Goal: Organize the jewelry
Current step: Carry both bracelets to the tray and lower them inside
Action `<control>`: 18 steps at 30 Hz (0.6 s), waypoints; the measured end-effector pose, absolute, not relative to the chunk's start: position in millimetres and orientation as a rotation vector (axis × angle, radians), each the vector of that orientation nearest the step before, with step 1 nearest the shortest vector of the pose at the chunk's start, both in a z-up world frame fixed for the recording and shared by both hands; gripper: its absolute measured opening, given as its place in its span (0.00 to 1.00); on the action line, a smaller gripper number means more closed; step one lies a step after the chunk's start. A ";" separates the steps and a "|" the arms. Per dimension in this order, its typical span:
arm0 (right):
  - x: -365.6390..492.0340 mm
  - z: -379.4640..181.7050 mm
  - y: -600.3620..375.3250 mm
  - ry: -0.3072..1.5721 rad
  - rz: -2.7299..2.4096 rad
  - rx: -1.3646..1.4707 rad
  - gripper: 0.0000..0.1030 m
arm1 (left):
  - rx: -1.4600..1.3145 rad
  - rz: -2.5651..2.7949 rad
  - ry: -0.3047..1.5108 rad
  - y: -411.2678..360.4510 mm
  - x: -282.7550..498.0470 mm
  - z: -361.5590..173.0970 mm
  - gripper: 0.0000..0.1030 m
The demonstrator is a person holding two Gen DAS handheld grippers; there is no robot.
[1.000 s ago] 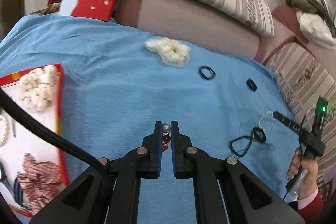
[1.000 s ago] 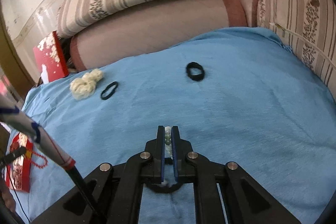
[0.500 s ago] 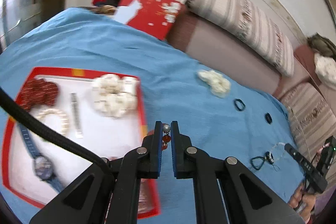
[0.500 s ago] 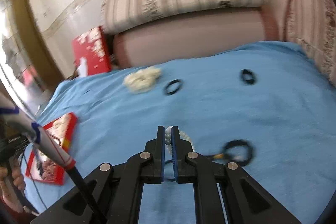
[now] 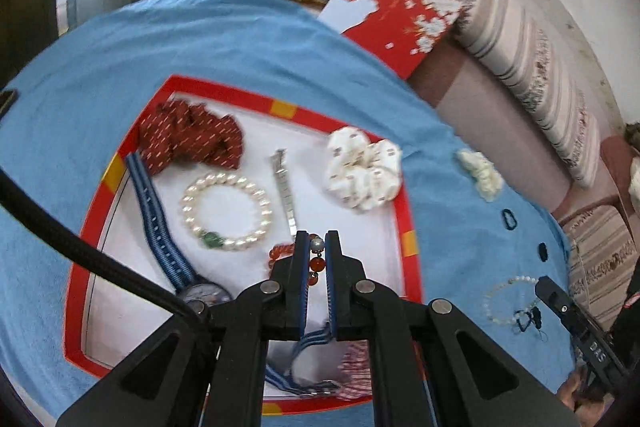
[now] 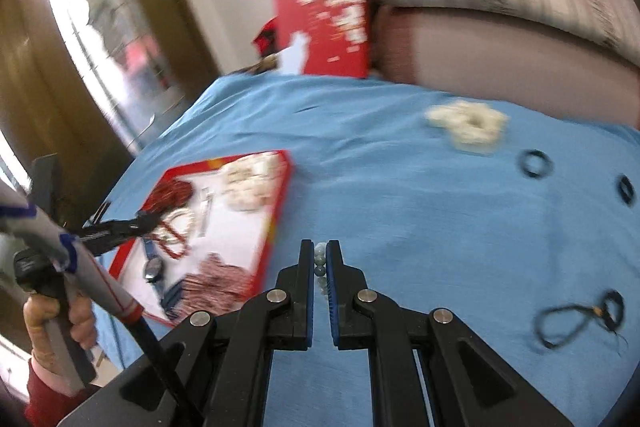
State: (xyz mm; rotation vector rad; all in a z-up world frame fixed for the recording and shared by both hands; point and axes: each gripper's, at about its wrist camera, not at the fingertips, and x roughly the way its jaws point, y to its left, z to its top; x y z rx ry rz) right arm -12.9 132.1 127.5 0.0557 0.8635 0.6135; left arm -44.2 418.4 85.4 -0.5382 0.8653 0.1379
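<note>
- Left gripper (image 5: 317,247): jaws nearly closed, pinching a red bead bracelet (image 5: 315,263). Round glossy orange-red beads plus one grey bead at the fingertips; rest of the strand curls out to the left of the jaws.
- It sits over the tray (image 5: 408,223), near its right rim. Tray is a flat rectangle, white inside, red border with yellow marks, lying on the blue cloth (image 5: 200,39).
- In the tray: pearl bracelet (image 5: 226,207), a ring of round white beads with one green bead; dark red scrunchie (image 5: 192,137), gathered fabric with pale flecks; white scrunchie (image 5: 362,173), puffy, overlapping the right rim; thin metal strip (image 5: 286,193); watch (image 5: 206,293) on a blue striped woven strap.
- Right gripper (image 6: 320,251): jaws nearly closed on a pale bead bracelet (image 6: 320,265), small round whitish-green beads stacked between the pads. It is above bare cloth, right of the tray and apart from it.
- Loose on the cloth in the right view: fluffy cream scrunchie (image 6: 468,123), two black hair ties (image 6: 536,165), a black cord loop (image 6: 576,317).
- Right view is motion-blurred, so fine detail is unreliable.
- Red box (image 5: 396,7) with white blossom print leans on the striped sofa behind.
</note>
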 end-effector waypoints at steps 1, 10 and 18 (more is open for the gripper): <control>-10.3 126.6 146.7 0.877 0.630 0.048 0.06 | -0.546 0.145 0.883 421.7 -43.1 80.8 0.07; -1.4 120.9 237.2 0.954 0.724 -0.023 0.06 | -0.551 0.238 0.960 443.7 -48.1 61.6 0.07; 15.5 103.9 285.6 1.018 0.750 0.007 0.06 | -0.600 0.269 0.979 457.5 -48.5 54.4 0.07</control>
